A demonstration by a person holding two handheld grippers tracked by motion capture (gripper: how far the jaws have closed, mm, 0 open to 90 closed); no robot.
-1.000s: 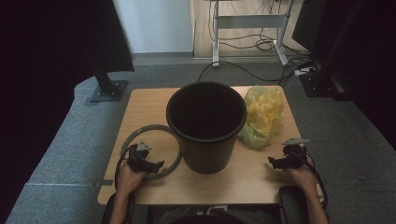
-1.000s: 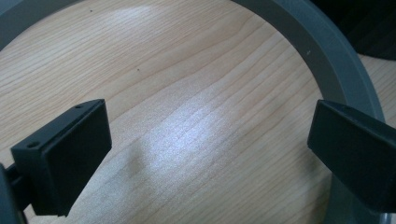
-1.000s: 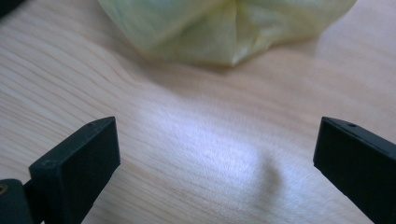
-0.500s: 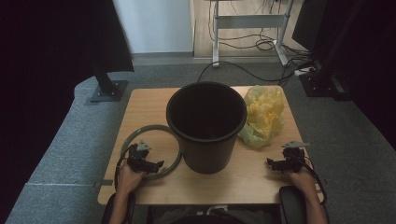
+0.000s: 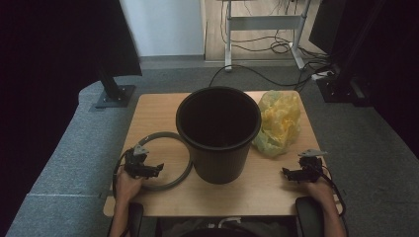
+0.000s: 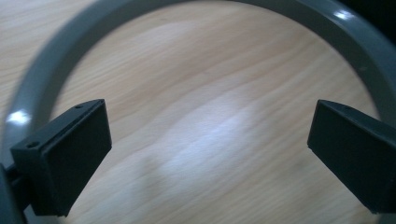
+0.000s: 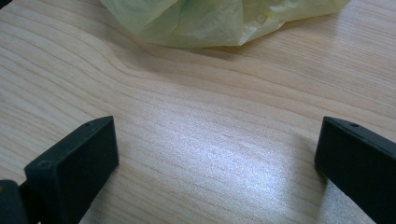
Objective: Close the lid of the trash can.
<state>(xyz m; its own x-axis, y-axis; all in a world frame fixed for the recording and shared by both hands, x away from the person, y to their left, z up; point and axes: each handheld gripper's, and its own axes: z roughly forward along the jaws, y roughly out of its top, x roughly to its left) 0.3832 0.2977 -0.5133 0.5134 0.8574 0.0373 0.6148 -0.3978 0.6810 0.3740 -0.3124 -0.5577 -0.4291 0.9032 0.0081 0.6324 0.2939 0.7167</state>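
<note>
No writing is legible on any item. The left claw (image 6: pixel 205 154) is spread wide above the grey ring (image 5: pixel 170 163) beside the black bucket (image 5: pixel 218 133). The right claw (image 7: pixel 215 168) is spread wide over bare tabletop (image 5: pixel 267 185), near the yellow bag (image 7: pixel 219 18), holding nothing.

One black bucket (image 5: pixel 218 133) stands on the one wooden table (image 5: pixel 153 111), at its middle. One grey ring (image 5: pixel 170 163) lies flat to the left of the bucket, at the near side, and one crumpled yellow plastic bag (image 5: pixel 277 121) sits to the right of it, toward the far side (the bag also shows at the far edge of the right gripper view). There are two grippers: the left gripper (image 5: pixel 148 170) near the left corner and the right gripper (image 5: pixel 291 173) near the right corner, each with two black jaws set wide apart. Two hands hold them, one apiece.
</note>
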